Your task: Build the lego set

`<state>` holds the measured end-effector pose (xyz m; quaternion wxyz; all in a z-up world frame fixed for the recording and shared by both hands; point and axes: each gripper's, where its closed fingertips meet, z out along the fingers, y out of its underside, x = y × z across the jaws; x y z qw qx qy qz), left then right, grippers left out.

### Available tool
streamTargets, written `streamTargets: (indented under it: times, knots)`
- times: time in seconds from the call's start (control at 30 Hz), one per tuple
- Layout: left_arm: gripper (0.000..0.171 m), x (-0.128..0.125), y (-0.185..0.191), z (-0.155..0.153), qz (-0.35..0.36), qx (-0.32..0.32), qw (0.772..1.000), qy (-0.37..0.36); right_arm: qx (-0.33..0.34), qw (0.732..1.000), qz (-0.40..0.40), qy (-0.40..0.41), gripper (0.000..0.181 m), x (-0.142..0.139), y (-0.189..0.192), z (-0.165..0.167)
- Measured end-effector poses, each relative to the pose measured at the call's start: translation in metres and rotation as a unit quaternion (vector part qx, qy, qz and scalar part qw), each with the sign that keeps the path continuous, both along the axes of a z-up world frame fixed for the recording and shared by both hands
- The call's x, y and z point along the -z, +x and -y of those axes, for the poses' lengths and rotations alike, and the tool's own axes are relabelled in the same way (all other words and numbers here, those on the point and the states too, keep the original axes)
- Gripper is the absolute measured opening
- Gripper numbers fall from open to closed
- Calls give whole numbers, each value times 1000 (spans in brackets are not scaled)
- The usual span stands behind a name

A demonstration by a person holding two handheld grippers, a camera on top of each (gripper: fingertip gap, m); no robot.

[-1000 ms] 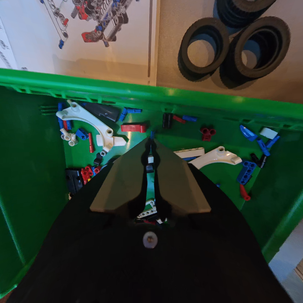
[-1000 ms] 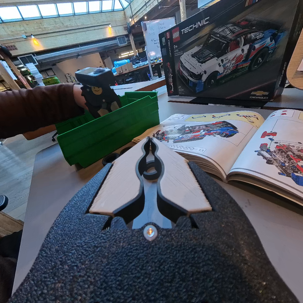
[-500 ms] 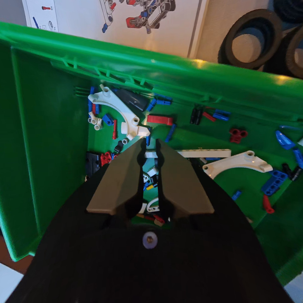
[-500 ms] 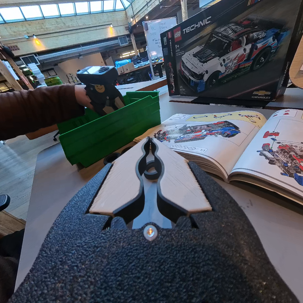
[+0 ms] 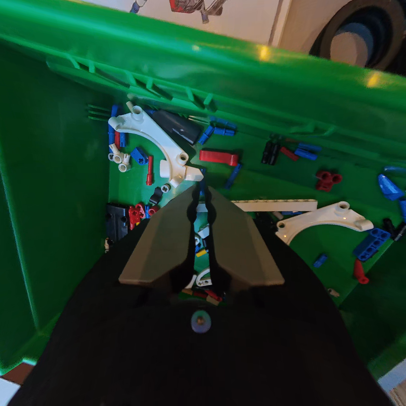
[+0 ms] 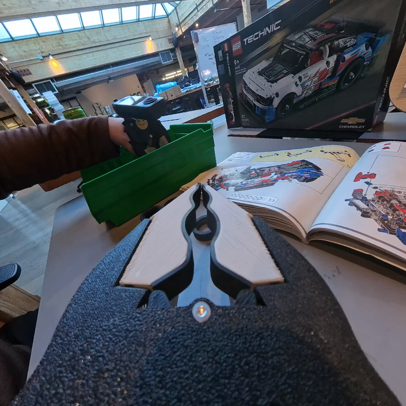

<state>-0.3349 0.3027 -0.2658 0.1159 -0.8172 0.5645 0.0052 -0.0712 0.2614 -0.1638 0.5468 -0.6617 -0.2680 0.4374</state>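
My left gripper [image 5: 201, 190] reaches down into the green bin [image 5: 219, 66] of loose Lego parts. Its jaws stand a narrow gap apart, and the end of a small blue pin [image 5: 202, 180] shows just beyond the tips. A white arch piece [image 5: 151, 136] lies just beyond the tips, a red beam [image 5: 217, 157] to its right. My right gripper [image 6: 201, 186] hovers over the table with its tips touching. A black tyre [image 6: 203, 230] shows in the oval gap between its fingers; I cannot tell whether it is gripped. The left gripper [image 6: 142, 136] and bin [image 6: 142, 186] also show in the right wrist view.
The open instruction book [image 6: 285, 175] lies right of the bin, and the set's box [image 6: 307, 72] stands behind it. Black tyres [image 5: 351, 39] lie beside the bin. A second white arch [image 5: 318, 217] and a long white beam [image 5: 274, 205] lie in the bin. A brown sleeve [image 6: 55, 149] reaches in from the left. Spacing between my two grippers at the tips: around 30 cm.
My left gripper went from shut to apart, then narrowed again, while moving lower and leftward in the bin toward the white arch. The right gripper has barely moved.
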Motion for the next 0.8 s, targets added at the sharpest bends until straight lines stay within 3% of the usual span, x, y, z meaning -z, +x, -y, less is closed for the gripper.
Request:
streamTargets:
  times: [0.1, 0.23, 0.33, 0.4, 0.5, 0.57, 0.63, 0.7, 0.8]
  knots:
    - [2, 0, 5, 6, 12, 1, 1000, -27, 0, 1000, -1, 0, 0, 0, 0, 0]
    - [2, -2, 9, 12, 5, 21, 1000, -2, 2, 1000, 0, 2, 0, 0, 0, 0]
    - [2, -20, 8, 10, 14, 10, 999, 49, 2, 1000, 1, 4, 0, -1, 0, 1]
    - [1, -51, 8, 5, 39, -10, 992, 120, 2, 1000, 3, 6, 0, -1, 0, 1]
    - [1, -118, 16, 15, 110, -52, 965, 231, 1, 1000, 6, 9, 0, 0, -1, 2]
    - [1, -160, 33, 39, 153, -69, 944, 284, 1, 1000, 8, 11, 0, 0, -2, 3]
    - [1, -185, 66, 72, 194, -65, 928, 311, 1, 1000, 10, 11, 0, 0, -2, 3]
    - [1, -188, 101, 100, 222, -67, 922, 311, 0, 1000, 11, 12, 0, 0, -2, 3]
    - [1, -157, 151, 132, 252, -76, 929, 259, 1, 1000, 13, 15, 0, 0, -3, 4]
